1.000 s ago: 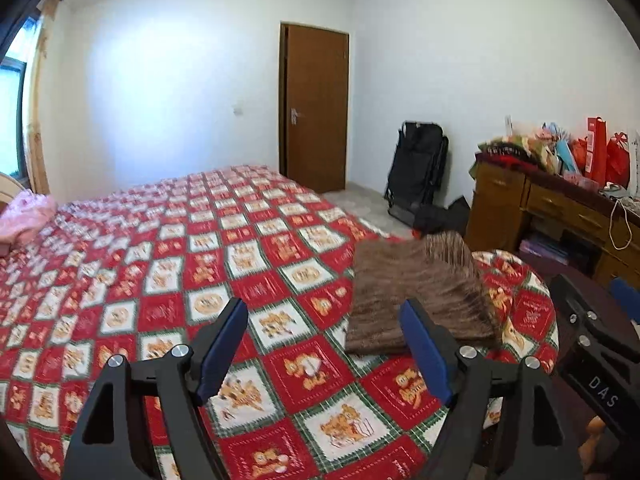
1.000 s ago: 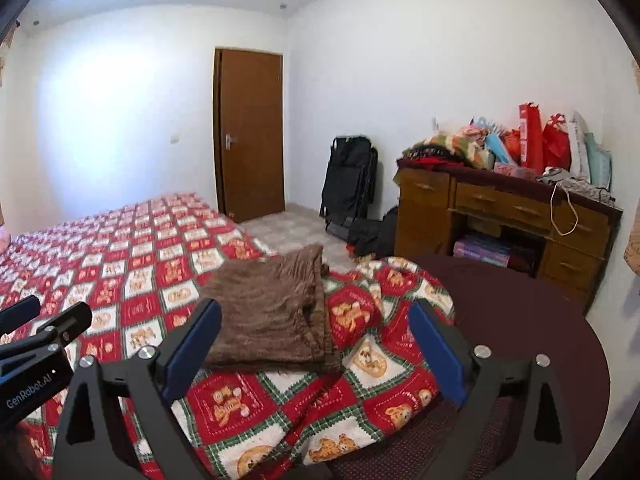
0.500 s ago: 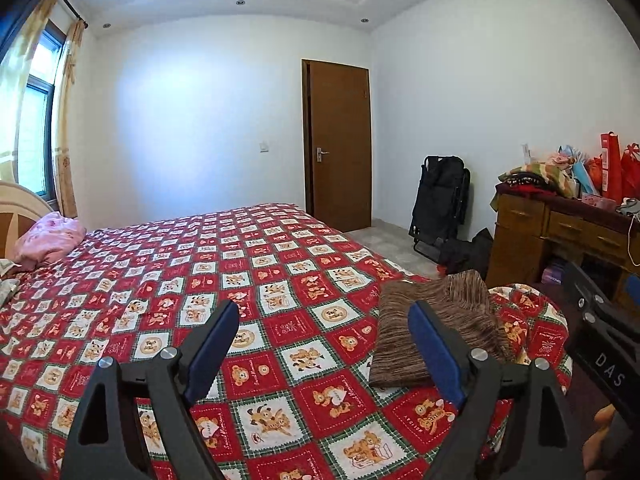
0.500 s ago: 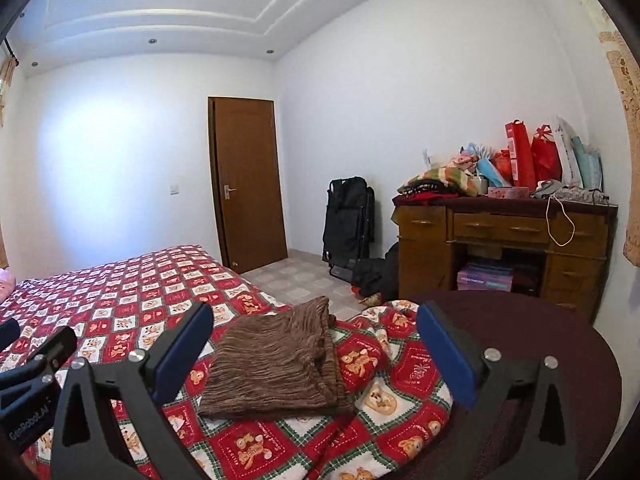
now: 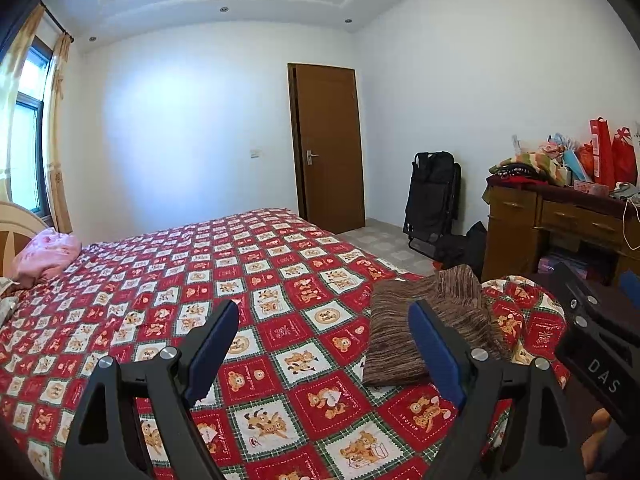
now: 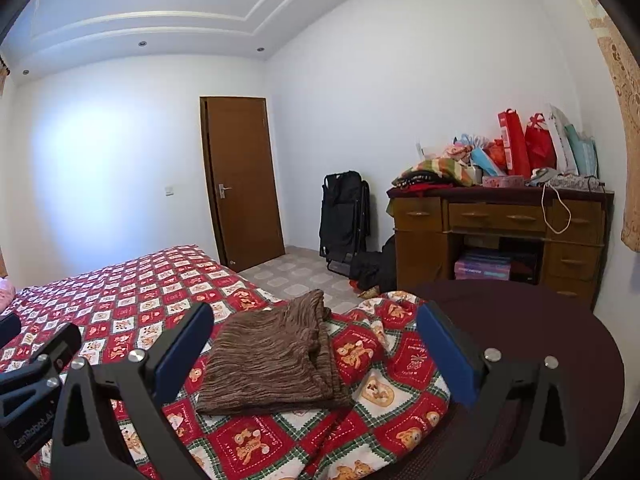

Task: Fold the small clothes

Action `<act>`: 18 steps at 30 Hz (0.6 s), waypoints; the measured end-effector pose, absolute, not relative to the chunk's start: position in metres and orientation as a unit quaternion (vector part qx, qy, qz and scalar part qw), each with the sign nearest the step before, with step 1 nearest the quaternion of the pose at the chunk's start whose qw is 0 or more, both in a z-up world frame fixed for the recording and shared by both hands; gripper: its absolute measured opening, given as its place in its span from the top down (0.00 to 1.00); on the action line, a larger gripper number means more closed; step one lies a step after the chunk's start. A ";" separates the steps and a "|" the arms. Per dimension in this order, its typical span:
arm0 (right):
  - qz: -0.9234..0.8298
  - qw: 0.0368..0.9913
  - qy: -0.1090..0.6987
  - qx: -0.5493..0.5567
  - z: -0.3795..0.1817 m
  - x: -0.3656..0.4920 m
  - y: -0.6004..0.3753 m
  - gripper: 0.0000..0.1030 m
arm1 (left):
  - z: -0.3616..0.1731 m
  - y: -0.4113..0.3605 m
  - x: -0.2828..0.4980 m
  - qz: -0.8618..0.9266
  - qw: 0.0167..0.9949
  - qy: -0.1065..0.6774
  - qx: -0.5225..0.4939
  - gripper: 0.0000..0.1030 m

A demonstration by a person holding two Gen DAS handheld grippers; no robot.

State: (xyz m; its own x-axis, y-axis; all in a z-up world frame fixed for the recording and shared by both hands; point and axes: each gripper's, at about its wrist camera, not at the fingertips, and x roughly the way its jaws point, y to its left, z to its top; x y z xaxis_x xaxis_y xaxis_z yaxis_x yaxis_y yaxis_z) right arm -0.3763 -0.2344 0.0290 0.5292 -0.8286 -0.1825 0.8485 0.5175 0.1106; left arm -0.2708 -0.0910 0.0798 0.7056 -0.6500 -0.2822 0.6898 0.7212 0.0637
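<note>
"DAS" on right gripper (image 5: 600, 364), seemingly

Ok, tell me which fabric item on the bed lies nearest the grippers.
The folded brown garment, lying flat near the bed's corner; the pink bundle sits far off by the headboard.

Brown striped garment (image 6: 272, 356) (red-checked bedspread (image 5: 256, 276))
</note>
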 end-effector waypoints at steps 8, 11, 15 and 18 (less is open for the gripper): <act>-0.481 0.870 0.061 0.089 0.027 -0.373 -0.234 0.00 | 0.078 -0.093 -0.270 -0.369 0.917 0.128 0.083 0.15; -0.481 0.869 0.061 0.094 0.027 -0.374 -0.235 0.00 | 0.077 -0.095 -0.270 -0.371 0.915 0.130 0.087 0.15; -0.480 0.870 0.062 0.092 0.027 -0.374 -0.235 0.00 | 0.076 -0.096 -0.270 -0.372 0.915 0.131 0.088 0.15; -0.482 0.869 0.063 0.091 0.027 -0.374 -0.235 0.00 | 0.076 -0.096 -0.270 -0.371 0.915 0.131 0.087 0.15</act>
State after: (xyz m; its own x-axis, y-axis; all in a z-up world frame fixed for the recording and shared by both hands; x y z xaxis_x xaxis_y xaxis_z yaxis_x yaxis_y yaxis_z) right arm -0.3742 -0.2354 0.0270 0.5284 -0.8259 -0.1966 0.8487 0.5198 0.0974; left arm -0.2697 -0.0961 0.0761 0.6906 -0.6565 -0.3035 0.7020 0.7095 0.0625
